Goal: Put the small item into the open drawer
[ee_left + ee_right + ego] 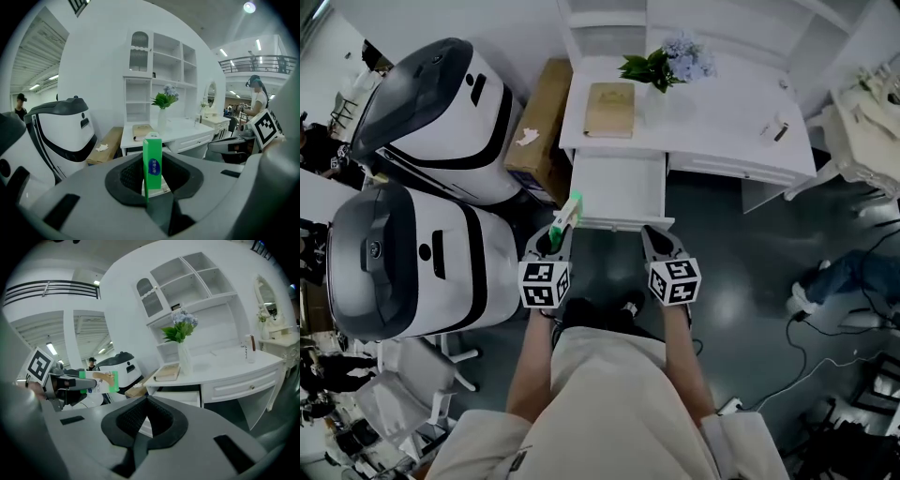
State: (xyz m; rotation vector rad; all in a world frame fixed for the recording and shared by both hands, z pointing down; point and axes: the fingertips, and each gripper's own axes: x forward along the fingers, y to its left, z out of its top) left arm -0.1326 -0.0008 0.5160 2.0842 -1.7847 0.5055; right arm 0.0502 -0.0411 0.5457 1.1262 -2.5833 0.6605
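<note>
Beige-clad shoulders and bare forearms of the person (609,394) filled the bottom of the head view. Each hand carried a gripper with a marker cube. The left gripper (562,229) held a small green box (570,212), which showed against the near left corner of the open drawer (619,183). Whether the box had reached the drawer's inside could not be told. The right gripper (655,234) stood just short of the drawer's front, beside the left one. Behind the drawer, a white desk (722,122) bore a tan book (610,109) and a plant with pale flowers (667,64). A cardboard carton (546,117) lay left of the desk, and two white-and-grey machines (422,187) stood further left.

Left gripper view: the jaws stood narrow, pads pressed on both sides of the green box, which was upright between them with a blue oval label facing the camera. The desk and drawer lay straight ahead.

Right gripper view: the jaws were together with nothing between them. The left gripper and its box appeared at the left edge, well apart from the right gripper's jaws.
</note>
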